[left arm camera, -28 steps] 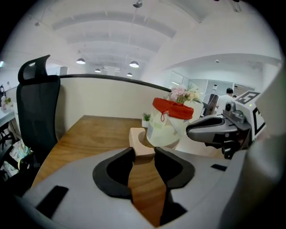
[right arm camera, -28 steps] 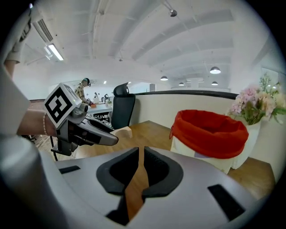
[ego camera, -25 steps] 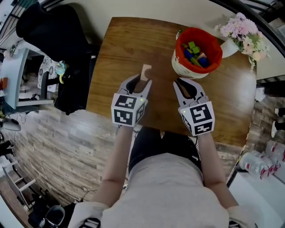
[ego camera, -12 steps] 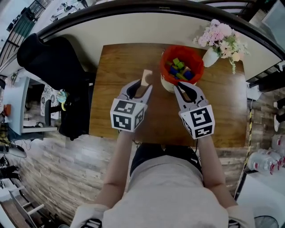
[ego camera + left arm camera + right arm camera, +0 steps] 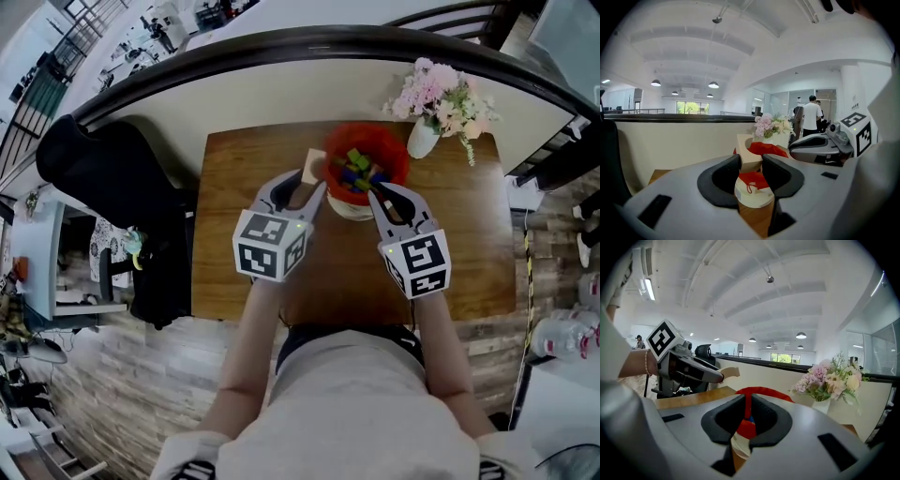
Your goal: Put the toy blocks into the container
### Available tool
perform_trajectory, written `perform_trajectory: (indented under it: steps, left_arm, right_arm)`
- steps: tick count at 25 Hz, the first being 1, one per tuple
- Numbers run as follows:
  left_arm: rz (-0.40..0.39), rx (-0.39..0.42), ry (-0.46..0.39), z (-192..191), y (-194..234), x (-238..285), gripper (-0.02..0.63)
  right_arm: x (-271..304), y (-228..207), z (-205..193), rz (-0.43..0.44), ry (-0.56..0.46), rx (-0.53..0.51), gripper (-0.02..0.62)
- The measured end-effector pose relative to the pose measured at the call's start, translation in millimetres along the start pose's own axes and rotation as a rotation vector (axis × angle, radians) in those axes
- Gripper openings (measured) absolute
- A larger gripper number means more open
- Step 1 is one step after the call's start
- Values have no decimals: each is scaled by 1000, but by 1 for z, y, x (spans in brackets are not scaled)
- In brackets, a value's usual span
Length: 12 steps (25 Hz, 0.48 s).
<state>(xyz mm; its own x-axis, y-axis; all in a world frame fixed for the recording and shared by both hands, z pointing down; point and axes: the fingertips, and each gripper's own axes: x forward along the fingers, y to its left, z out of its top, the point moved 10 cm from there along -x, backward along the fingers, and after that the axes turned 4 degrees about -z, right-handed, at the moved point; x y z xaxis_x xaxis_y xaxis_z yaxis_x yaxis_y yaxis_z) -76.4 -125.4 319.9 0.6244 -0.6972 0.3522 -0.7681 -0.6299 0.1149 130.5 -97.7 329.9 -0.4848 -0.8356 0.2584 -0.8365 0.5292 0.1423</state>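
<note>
Closed in on the red-lined container (image 5: 401,159) since a second ago: notched wooden block (image 5: 311,164) now at its left rim, clamped in the left gripper (image 5: 309,181); right gripper (image 5: 375,194) at the near rim, jaws nearly together on nothing. Probably needs only a nudge over the opening and a release. No readable text anywhere, only square markers on the cubes (image 5: 272,246).

wood block (image 5: 310,162) half hid, behind left claw (image 5: 304,185)
</note>
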Motion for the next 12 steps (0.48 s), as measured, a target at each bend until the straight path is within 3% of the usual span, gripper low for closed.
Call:
perform_trajectory:
  steps: [12]
  left_arm:
    - [-96,56,1,24,-20,40,169]
  right_arm:
    - [1,-24,-2,-41,12,6,48]
